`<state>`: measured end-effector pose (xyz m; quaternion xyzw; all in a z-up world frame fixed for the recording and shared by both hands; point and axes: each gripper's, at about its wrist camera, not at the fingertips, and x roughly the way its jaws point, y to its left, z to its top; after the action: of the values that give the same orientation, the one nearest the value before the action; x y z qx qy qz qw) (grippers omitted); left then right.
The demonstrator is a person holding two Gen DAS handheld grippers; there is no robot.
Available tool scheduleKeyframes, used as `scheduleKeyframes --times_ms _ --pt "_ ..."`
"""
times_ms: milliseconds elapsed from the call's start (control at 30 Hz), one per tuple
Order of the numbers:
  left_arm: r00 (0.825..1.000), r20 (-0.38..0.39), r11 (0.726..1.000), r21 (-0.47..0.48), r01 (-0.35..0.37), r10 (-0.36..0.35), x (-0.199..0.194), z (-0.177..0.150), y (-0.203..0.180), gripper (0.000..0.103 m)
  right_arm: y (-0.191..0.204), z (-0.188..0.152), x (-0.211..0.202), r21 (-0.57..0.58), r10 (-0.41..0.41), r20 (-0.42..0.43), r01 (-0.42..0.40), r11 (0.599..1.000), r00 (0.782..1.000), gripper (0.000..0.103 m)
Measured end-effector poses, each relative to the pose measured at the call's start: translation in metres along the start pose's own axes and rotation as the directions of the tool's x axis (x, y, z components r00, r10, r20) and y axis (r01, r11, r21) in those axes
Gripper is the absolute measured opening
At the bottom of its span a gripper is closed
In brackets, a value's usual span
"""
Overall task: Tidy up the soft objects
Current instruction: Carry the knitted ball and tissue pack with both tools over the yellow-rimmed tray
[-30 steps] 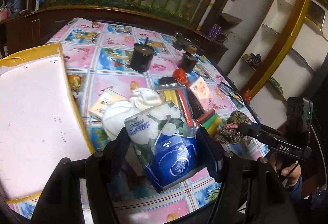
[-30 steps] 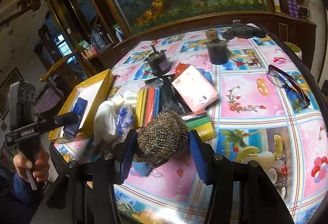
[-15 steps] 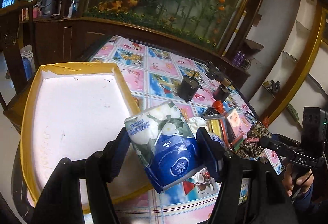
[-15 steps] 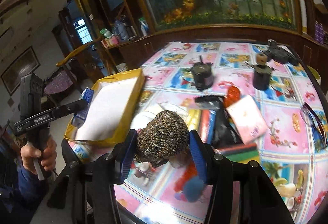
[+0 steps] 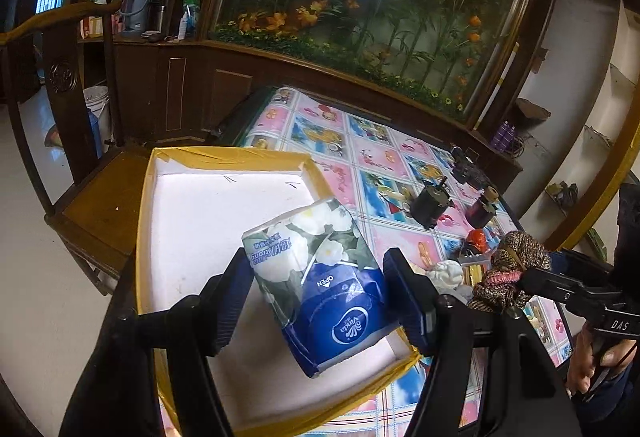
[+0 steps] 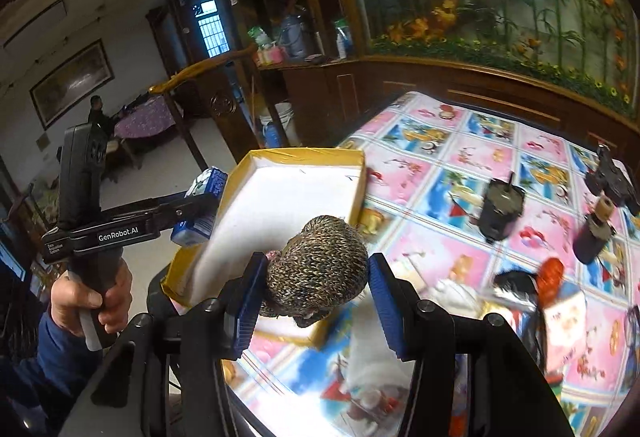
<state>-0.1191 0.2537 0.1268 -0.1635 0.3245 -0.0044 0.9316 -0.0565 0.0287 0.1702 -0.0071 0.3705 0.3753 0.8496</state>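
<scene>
The left tool (image 5: pixel 316 297) is clenched on a tissue pack (image 5: pixel 320 285) — white flowers above, glossy blue wrapper below — and holds it tilted over the white floor of the yellow-rimmed box (image 5: pixel 192 221), which sits at the desk's (image 6: pixel 460 157) left end. The right tool (image 6: pixel 316 301) grips a ball of knitted brown-and-cream wool (image 6: pixel 318 271), pink showing at one side, just above the box's near corner. To land both well, I'd bring each soft thing low over the bare floor before letting go, the pack toward the far wall and the wool beside it, so neither tumbles over the rim — the wool looks likely to roll. More soft things wait in a heap near the desk's near edge.
</scene>
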Motion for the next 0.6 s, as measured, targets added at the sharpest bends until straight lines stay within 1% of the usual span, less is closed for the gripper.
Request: scheduleKeyframes --times_ms 133,367,467,600 --pt "0.999 0.012 0.999 0.022 -0.041 0.041 -0.003 0.017 0.008 0.066 0.013 0.025 0.023 -0.015 0.006 -0.009 -0.006 1.0 1.0 0.056" --pt "0.997 0.022 0.996 0.05 -0.069 0.068 0.0 0.037 0.016 0.066 0.023 0.059 0.058 -0.019 0.006 -0.02 -0.006 1.0 1.0 0.056" --pt "0.997 0.014 0.996 0.05 -0.076 0.076 0.011 0.046 0.022 0.066 0.023 0.073 0.076 -0.02 -0.008 -0.023 0.007 1.0 1.0 0.056" --pt "0.995 -0.024 0.995 0.018 -0.095 0.095 0.041 0.059 0.038 0.066 0.014 0.093 0.108 0.009 -0.027 -0.038 0.027 1.0 0.999 0.056"
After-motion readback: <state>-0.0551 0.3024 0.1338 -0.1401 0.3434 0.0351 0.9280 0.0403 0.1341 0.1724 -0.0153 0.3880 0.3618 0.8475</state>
